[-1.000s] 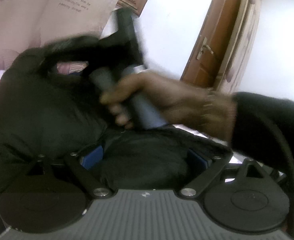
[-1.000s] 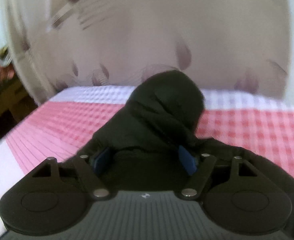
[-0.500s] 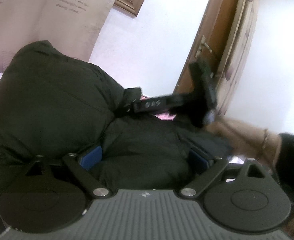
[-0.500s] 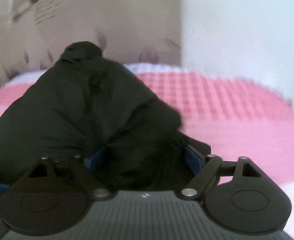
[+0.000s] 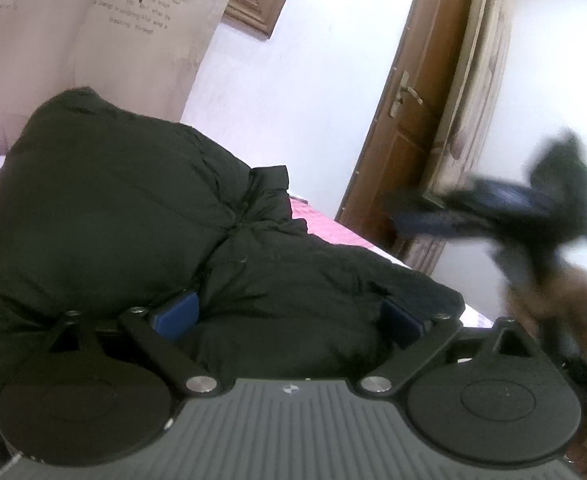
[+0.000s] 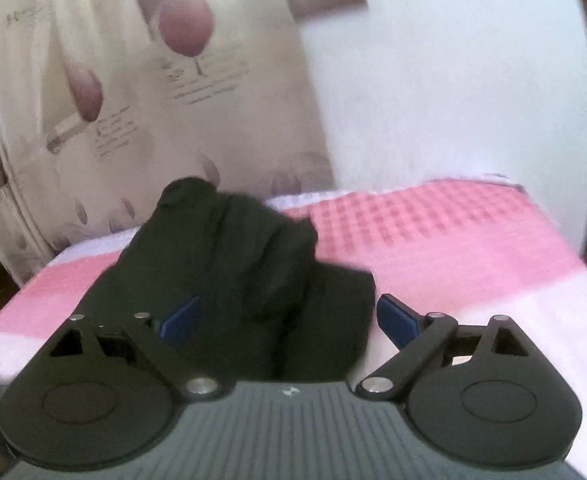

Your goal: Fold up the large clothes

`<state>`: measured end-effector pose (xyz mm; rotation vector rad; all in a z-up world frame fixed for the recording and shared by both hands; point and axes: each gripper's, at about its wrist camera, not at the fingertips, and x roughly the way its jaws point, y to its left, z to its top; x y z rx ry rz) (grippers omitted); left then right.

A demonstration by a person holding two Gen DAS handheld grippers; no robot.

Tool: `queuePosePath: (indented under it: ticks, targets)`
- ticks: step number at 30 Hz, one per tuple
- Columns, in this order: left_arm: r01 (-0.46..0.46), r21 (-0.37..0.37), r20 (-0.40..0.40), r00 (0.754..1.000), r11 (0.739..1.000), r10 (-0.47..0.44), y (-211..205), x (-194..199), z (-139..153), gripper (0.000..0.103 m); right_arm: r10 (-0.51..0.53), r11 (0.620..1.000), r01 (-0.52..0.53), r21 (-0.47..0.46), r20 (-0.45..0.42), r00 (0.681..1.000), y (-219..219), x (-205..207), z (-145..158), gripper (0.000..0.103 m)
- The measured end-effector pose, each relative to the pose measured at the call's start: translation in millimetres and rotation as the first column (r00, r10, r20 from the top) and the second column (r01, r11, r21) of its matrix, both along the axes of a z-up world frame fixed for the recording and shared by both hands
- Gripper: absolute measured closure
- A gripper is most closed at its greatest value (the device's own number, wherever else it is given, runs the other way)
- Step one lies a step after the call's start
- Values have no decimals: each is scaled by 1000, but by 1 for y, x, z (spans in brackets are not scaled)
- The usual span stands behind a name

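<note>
A large black padded jacket lies bunched on a pink checked bed. My left gripper stands with its jaws wide apart, and jacket fabric bulges between the blue pads. My right gripper is open, its blue pads wide apart above the jacket's near edge, gripping nothing. The right gripper also shows in the left wrist view, blurred, held in a hand at the right and clear of the jacket.
A beige curtain with purple prints hangs behind the bed. A white wall and a brown wooden door stand to the right. The bed's white edge runs along the right.
My right gripper has let go of the jacket, swung right and drawn back. The jacket has dropped into a heap. My left gripper has stayed in place.
</note>
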<state>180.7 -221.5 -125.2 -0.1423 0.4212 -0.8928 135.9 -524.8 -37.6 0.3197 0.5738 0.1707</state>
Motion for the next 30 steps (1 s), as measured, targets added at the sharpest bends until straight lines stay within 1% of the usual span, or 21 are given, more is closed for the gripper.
queuePosePath:
  ticks: [2,4,5,6,7,8,9,11,12,13,14,15,16,18,19,20,21,22,25,28,30]
  targets:
    - [1,-13,13,1000,1000,-1,4,-3,-1,2,-7,999,8,52,-10,1000,3,-34,-5,8]
    - [-5,-26,31,999,1000,6,8,-8,0,1,-42,995,47,88,-65,997,4,-54,-19,8]
    - [-4,-37,39,999,999,6,11,-10,1,0,-45,990,56,129,-89,995,4,-60,-27,9]
    - [-10,-41,50,999,999,12,14,-14,3,0,-37,981,57,187,-109,993,3,-62,-37,18]
    - [-18,-39,64,998,999,21,16,-19,3,0,-29,967,61,248,-129,991,2,-64,-47,30]
    - [-26,-41,83,996,999,29,19,-24,5,0,-28,949,71,306,-144,989,1,-64,-56,57]
    - [-35,-48,102,994,998,40,23,-28,9,0,-30,932,78,353,-142,989,2,-64,-60,64]
    - [-61,-74,135,988,995,70,33,-35,18,0,-39,919,75,387,-101,994,11,-62,-54,72]
    - [-71,-94,148,985,993,85,40,-36,23,0,-28,908,57,416,-77,997,14,-61,-49,73]
    - [-82,-107,158,982,991,98,45,-36,28,0,2,874,21,485,-46,999,17,-58,-45,73]
    - [-92,-105,165,980,990,108,48,-34,32,0,19,847,0,532,-30,999,21,-54,-45,73]
    - [-101,-93,164,980,991,115,49,-31,33,0,26,828,-8,560,-25,999,24,-52,-47,73]
    - [-107,-81,154,981,991,118,50,-27,33,0,18,818,7,576,-37,999,25,-52,-56,73]
    - [-109,-74,108,987,991,116,54,-20,26,0,-20,801,78,594,-105,994,16,-57,-81,74]
    - [-114,-69,75,990,991,119,55,-17,21,0,-25,780,109,617,-142,989,10,-57,-96,75]
    - [-117,-71,59,991,991,121,55,-14,17,0,-14,739,109,665,-145,989,3,-59,-111,77]
    - [-114,-77,61,991,990,119,56,-15,12,0,-10,719,107,687,-144,989,-1,-61,-117,77]
    - [-114,-72,71,990,991,119,56,-16,10,0,-10,712,107,694,-142,990,-4,-62,-118,77]
    - [-113,-34,104,988,993,116,51,-20,9,0,1,765,88,638,-138,990,-1,-57,-106,76]
    - [-105,-30,109,988,994,107,50,-18,6,0,5,772,86,630,-142,990,-2,-57,-98,70]
    - [-97,-7,126,987,995,97,51,-19,3,0,-13,775,96,625,-136,991,-6,-66,-93,64]
